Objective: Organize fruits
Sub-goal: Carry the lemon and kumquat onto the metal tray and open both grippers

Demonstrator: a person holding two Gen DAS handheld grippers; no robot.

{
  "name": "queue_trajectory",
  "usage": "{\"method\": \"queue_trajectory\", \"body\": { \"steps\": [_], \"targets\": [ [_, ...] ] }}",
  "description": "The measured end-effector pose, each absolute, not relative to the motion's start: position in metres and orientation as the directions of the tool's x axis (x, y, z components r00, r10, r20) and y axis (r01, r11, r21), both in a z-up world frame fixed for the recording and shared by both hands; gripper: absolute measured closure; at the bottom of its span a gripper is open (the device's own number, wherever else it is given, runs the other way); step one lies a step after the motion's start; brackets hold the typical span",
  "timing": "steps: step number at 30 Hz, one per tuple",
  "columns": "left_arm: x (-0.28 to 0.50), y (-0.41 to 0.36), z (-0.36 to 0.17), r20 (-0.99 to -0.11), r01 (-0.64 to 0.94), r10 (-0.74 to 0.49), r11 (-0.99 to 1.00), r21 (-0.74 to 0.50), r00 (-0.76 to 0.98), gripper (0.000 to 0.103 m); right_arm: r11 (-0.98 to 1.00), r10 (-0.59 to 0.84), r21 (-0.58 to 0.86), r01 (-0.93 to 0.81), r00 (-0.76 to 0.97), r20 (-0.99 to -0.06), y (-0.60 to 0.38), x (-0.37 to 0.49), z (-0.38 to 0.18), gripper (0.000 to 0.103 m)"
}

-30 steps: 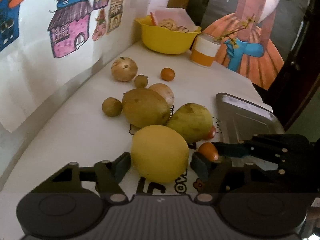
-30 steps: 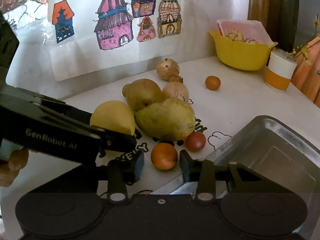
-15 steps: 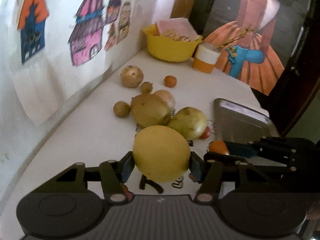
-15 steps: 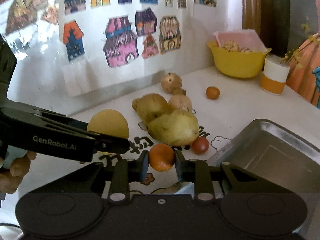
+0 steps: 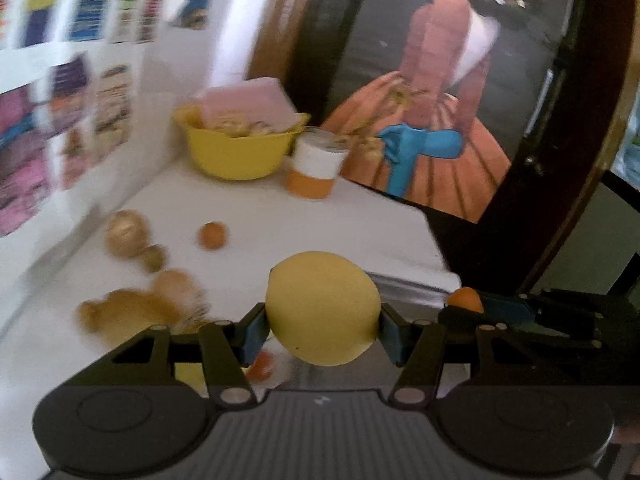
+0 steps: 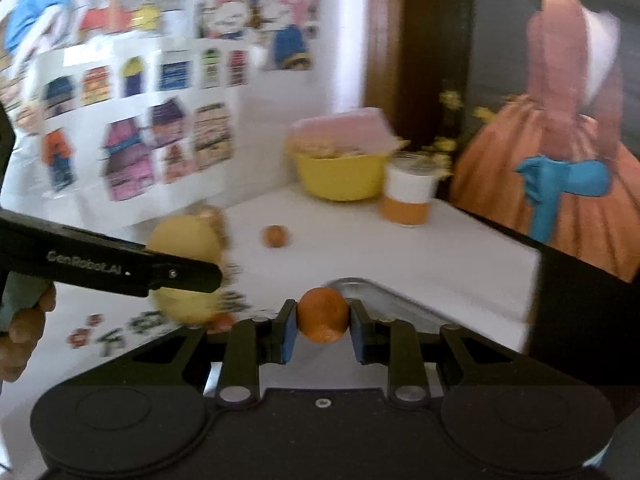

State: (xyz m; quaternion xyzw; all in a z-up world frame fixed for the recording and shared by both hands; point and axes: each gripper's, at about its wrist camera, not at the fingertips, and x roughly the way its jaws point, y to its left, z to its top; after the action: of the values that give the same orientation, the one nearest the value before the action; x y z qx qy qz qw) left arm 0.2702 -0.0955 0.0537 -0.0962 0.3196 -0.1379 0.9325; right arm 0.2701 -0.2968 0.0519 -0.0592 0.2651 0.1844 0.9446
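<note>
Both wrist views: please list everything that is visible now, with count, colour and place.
Large round fruit: one, yellow, held in left gripper.
Small orange fruit: one, orange, held in right gripper.
Loose small fruit: one, orange-brown, alone on the table.
Brown fruits: several, blurred, on the table near the wall.
Metal tray: one, grey, at the table's right side.
Bowl: one, yellow, far corner.
Cup: one, white and orange, beside the bowl.
Table: one, white.
Left gripper: black, shut.
Right gripper: black, shut.
</note>
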Motion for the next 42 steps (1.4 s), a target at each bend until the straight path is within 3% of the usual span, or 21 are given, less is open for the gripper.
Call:
{"method": "queue_trajectory", "body": {
  "steps": [14,25,29,31,33,36,39,42],
  "targets": [
    [0.353,-0.164,-0.006,-0.647,0.29,-0.352,0.935,-0.205,0.677,0.041,0.948,0.288,0.059,-0.314,0.758,-0.585,-0.353,0.345,-0.019,0.074],
    [0.362,-0.169,-0.017,-0.696,0.277,-0.332,0.941,-0.195,0.637,0.04,0.947,0.291,0.067,-0.315,0.748,-0.597,-0.352,0.35,-0.029,0.071],
    [0.357,-0.165,-0.012,-0.708,0.245,-0.331,0.943,-0.225,0.624,0.039,0.954,0.273,0.061,-0.293,0.767,-0.581,-0.354,0.336,-0.022,0.053],
    [0.345,-0.162,-0.002,-0.684,0.25,-0.346,0.938,-0.24,0.642,0.028,0.957,0.263,0.048,-0.287,0.782,-0.566,-0.355,0.322,-0.014,0.047],
    [0.328,-0.16,0.01,-0.65,0.253,-0.342,0.94,-0.23,0.679,0.017,0.961,0.25,0.037,-0.275,0.798,-0.549,-0.354,0.308,-0.006,0.034],
    [0.307,-0.153,0.025,-0.62,0.257,-0.36,0.933,-0.253,0.697,0.015,0.965,0.239,0.032,-0.26,0.824,-0.514,-0.352,0.284,0.011,0.026],
    [0.283,-0.14,0.041,-0.59,0.228,-0.353,0.933,-0.277,0.727,0.002,0.966,0.237,0.021,-0.256,0.855,-0.461,-0.346,0.254,0.03,0.011],
    [0.256,-0.123,0.056,-0.553,0.212,-0.337,0.937,-0.279,0.762,0.001,0.967,0.235,0.008,-0.254,0.881,-0.41,-0.339,0.224,0.047,0.002]
  ]
}}
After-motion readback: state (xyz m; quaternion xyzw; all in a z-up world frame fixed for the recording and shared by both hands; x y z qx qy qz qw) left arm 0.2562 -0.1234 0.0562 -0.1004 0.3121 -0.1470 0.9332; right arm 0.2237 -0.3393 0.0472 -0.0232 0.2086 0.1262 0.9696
